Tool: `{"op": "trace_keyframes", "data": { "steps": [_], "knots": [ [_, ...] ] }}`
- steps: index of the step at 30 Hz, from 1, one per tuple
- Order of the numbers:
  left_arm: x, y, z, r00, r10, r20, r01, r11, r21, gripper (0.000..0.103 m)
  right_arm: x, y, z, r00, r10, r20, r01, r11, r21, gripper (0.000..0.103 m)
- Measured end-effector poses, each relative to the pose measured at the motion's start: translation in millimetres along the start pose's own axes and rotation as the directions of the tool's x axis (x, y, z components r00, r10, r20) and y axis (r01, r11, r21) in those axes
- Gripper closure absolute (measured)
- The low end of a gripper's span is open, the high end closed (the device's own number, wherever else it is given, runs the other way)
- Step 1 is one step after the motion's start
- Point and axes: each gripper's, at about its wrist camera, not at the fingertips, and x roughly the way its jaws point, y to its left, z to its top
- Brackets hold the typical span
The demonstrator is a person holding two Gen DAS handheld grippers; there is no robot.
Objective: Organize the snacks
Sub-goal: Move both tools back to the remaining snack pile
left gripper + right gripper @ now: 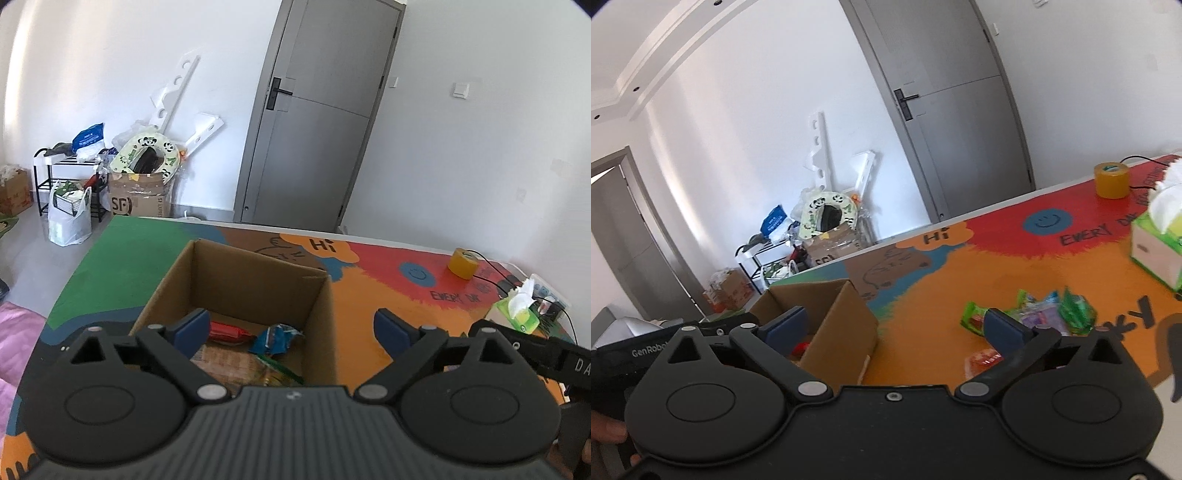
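Both pairs of blue-padded fingers stand spread wide with nothing between them. Left gripper [291, 326] hangs over the open cardboard box [317, 295], where a red packet [227, 331], a blue packet [275, 338] and a clear wrapper [236, 363] lie. Right gripper [894, 330] is tilted, above the box's right wall. Loose snacks [1034, 314], about five, cluster on the orange part of the tabletop [942, 280], right of the box. Tissue box [1158, 236] and tape roll [1112, 179] sit toward the far right edge.
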Motion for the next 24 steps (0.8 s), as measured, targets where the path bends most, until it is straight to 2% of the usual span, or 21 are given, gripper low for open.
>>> {"op": "trace_keyframes", "data": {
  "steps": [8, 24],
  "knots": [
    [-3, -21, -9, 0.999, -0.038, -0.021, 0.039, 0.999, 0.027, 0.008, -17, -25, -8, 0.998, -0.055, 0.006, 0.055, 0.998, 0.034, 0.000],
    [0, -67, -27, 0.992, -0.119, -0.036, 0.122, 0.989, 0.086, 0.008, -43, -74, -21, 0.993, -0.117, 0.028, 0.114, 0.989, 0.089, 0.001]
  ]
}}
